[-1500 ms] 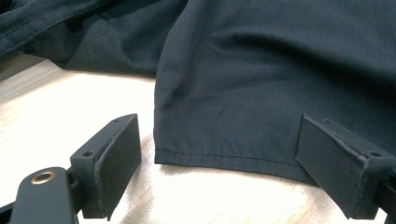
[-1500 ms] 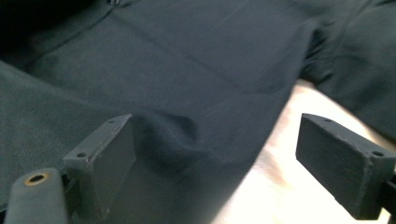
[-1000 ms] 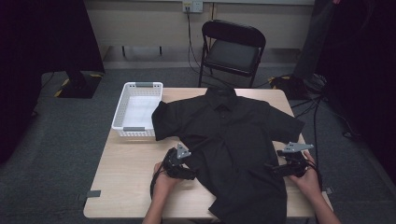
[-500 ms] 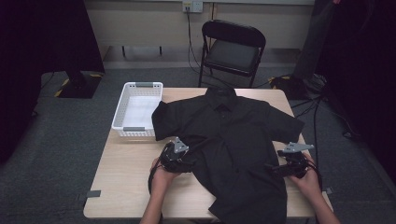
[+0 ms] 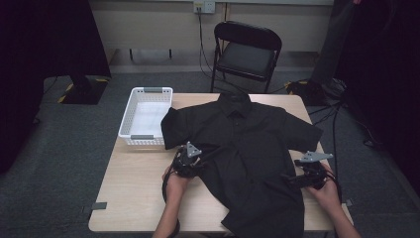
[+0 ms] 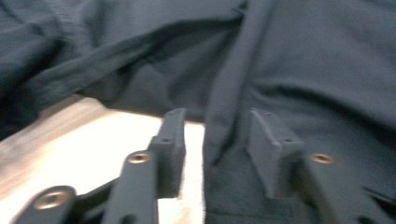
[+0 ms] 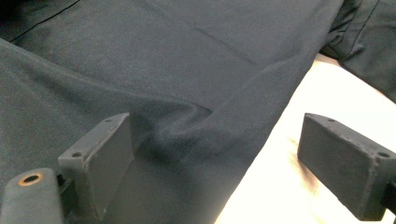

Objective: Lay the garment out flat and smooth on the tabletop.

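Observation:
A black short-sleeved shirt (image 5: 247, 144) lies spread flat on the wooden table (image 5: 133, 188), collar at the far side. My left gripper (image 5: 202, 159) is at the shirt's left side edge. Its jaws have just been closing, and a raised fold of the black cloth (image 6: 224, 121) stands between them with a gap still showing on both sides of my left gripper (image 6: 215, 140). My right gripper (image 5: 289, 179) rests at the shirt's right side edge. Its jaws stand wide open on my right gripper (image 7: 217, 140), straddling the cloth's edge (image 7: 243, 135) and bare table.
A white slatted basket (image 5: 146, 116) sits at the table's far left corner, touching the shirt's left sleeve. A black folding chair (image 5: 247, 54) stands behind the table. The shirt's hem hangs over the near table edge. Bare tabletop lies at the near left.
My left gripper has shifted slightly forward onto the shirt's left edge. The right gripper has stayed where it was.

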### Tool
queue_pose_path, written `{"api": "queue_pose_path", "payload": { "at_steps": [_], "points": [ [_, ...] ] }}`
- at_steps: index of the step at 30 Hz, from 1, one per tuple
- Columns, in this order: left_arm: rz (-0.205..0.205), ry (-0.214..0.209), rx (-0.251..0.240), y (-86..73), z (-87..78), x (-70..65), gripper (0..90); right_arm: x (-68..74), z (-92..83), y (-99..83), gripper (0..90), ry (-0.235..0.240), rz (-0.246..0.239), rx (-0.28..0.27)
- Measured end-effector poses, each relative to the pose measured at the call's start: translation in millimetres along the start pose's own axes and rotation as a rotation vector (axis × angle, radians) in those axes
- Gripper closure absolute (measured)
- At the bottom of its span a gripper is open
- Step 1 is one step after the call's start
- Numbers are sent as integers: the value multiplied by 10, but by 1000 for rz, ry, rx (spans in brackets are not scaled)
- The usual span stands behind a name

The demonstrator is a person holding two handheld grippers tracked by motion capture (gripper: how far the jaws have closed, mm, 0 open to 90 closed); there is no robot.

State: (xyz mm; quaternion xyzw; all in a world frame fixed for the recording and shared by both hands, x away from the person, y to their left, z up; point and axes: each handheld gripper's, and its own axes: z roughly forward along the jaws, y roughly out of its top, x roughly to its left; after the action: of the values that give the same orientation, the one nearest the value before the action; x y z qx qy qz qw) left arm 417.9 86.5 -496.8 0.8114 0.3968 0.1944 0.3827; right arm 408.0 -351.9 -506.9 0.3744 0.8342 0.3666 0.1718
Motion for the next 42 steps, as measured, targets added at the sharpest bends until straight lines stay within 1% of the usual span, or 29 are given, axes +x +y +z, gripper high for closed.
{"api": "queue_pose_path", "payload": {
  "at_steps": [1,2,3,4,7,9,12,13,16,20,24,27,30,33,35,36,37,39,40,41,42],
  "points": [
    [-8,-6,6,-4,9,10,637,0,0,0,97,0,0,0],
    [-1,-5,16,-10,20,11,640,0,0,0,97,0,0,0],
    [11,-9,28,-17,32,5,662,0,0,0,97,0,0,0],
    [24,-15,25,-20,33,-1,693,0,0,0,97,0,0,0],
    [36,-18,35,-9,26,-17,749,0,0,0,97,0,0,0],
    [59,-4,49,3,10,-32,783,0,0,0,97,0,0,0],
    [76,-6,54,3,-23,-54,834,0,0,0,97,0,0,0],
    [74,-14,53,-3,-39,-62,852,0,0,0,97,0,0,0],
    [88,-26,63,-36,-105,-83,870,0,0,0,97,0,0,0],
    [101,-42,70,-97,-231,-119,877,0,0,0,97,0,0,0],
    [92,-68,70,-172,-356,-147,878,1,0,-1,97,-2,1,-1],
    [89,-77,79,-254,-418,-168,877,2,-1,-1,97,-2,1,-1],
    [86,-95,71,-337,-482,-189,882,2,-1,-1,97,-2,1,-1],
    [88,-106,77,-394,-559,-218,884,2,-1,-1,97,-2,1,-1],
    [67,-118,70,-439,-604,-229,882,2,-1,-1,97,-2,1,-1],
    [57,-117,66,-462,-620,-229,873,3,-1,-1,97,-2,2,-1],
    [46,-113,59,-481,-630,-228,832,3,-1,-1,97,-2,2,0],
    [21,-103,34,-494,-624,-222,640,3,-1,-2,97,-3,2,0],
    [5,-96,21,-477,-615,-216,540,4,-1,-1,96,-3,2,0],
    [-2,-97,7,-444,-603,-211,453,5,-1,-1,96,-4,3,0],
    [9,-90,-7,-401,-593,-209,405,5,-1,-1,97,-4,3,0]
  ]
}}
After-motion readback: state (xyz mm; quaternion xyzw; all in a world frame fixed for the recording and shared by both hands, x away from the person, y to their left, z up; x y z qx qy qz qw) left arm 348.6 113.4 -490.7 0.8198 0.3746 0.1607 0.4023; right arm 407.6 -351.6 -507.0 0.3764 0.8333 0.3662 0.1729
